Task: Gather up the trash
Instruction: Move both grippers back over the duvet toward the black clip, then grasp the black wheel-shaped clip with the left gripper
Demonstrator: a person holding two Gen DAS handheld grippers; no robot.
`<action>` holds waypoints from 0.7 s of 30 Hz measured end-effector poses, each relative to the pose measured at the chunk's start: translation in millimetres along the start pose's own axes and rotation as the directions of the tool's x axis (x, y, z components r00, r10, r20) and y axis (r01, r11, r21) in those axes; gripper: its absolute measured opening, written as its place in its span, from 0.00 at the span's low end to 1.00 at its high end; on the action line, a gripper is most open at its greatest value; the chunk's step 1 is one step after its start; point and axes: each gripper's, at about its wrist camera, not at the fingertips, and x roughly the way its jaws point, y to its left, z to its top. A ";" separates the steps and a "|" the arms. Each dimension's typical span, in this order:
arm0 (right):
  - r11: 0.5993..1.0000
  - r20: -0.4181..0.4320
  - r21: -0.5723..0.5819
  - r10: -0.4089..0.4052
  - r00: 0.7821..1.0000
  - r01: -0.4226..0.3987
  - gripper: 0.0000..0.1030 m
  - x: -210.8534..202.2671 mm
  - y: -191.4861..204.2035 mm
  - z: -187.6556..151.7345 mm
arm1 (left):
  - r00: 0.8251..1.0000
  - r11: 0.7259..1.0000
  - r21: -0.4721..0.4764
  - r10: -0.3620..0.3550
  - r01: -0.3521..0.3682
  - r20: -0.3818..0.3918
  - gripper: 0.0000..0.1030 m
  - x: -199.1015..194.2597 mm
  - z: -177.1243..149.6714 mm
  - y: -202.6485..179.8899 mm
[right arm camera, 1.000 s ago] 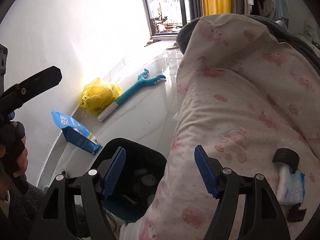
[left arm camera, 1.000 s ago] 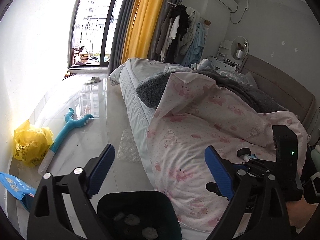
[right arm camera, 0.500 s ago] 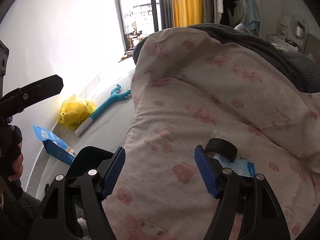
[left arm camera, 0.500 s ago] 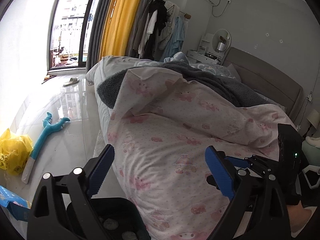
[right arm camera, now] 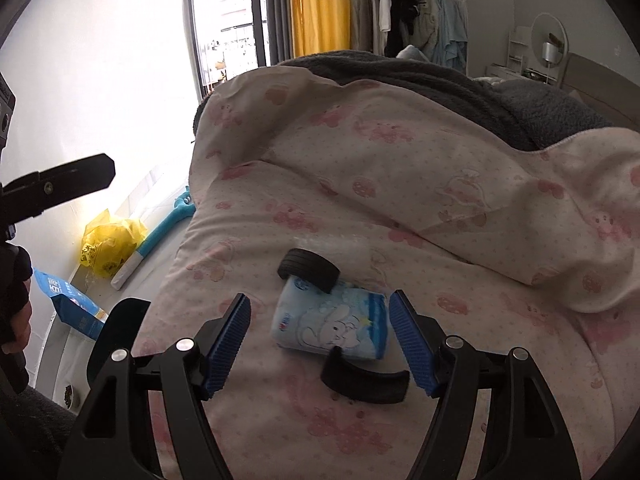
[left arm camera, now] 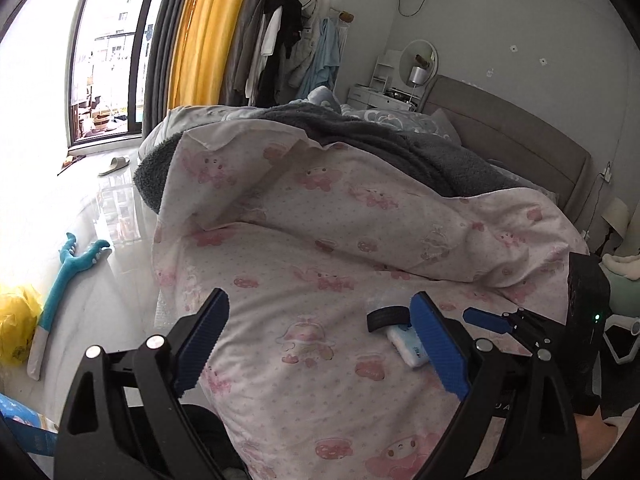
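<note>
A small blue-and-white tissue pack (right arm camera: 336,320) lies on the pink quilt (right arm camera: 400,200). A black toy tyre (right arm camera: 310,270) rests against its far end and a curved black piece (right arm camera: 364,378) lies at its near end. My right gripper (right arm camera: 320,344) hovers open over the pack, its blue pads on either side and clear of it. My left gripper (left arm camera: 320,340) is open over the quilt with nothing between its pads; the pack (left arm camera: 406,346) and tyre (left arm camera: 388,318) sit by its right pad. A black bin (right arm camera: 116,328) stands beside the bed.
On the floor by the white wall lie a yellow plastic bag (right arm camera: 108,242), a blue packet (right arm camera: 68,300) and a teal long-handled toy (left arm camera: 68,276). A grey blanket (left arm camera: 380,140) covers the far bed. Clothes hang by the yellow curtain (left arm camera: 204,32).
Both views have swung right, from the floor and bin onto the bed. The tissue pack and tyre pieces have come from the right edge to between the right gripper's pads. Both grippers stay open.
</note>
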 end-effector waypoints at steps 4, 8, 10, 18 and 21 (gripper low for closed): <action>0.998 -0.034 0.053 0.023 0.999 -0.021 0.70 5.2 -17.2 -11.4 | 1.000 1.000 0.006 0.000 0.000 -0.013 0.91 10.1 -0.5 -7.9; 0.996 -0.048 0.074 0.044 0.998 -0.040 0.70 6.8 -24.8 -17.9 | 1.000 1.000 0.006 0.000 0.000 -0.031 0.91 21.9 -2.5 -14.3; 0.995 -0.056 0.094 0.050 0.997 -0.045 0.70 7.8 -29.9 -20.9 | 0.999 1.000 0.008 -0.002 0.003 -0.042 0.91 27.8 -4.0 -18.1; 0.988 -0.095 0.137 0.087 0.992 -0.073 0.57 12.0 -43.1 -32.3 | 0.997 0.999 0.032 -0.012 0.014 -0.074 0.91 49.4 -9.6 -38.1; 0.987 -0.099 0.126 0.110 0.989 -0.097 0.50 11.3 -41.6 -33.3 | 0.996 0.999 0.037 -0.017 0.020 -0.084 0.91 56.9 -11.3 -45.2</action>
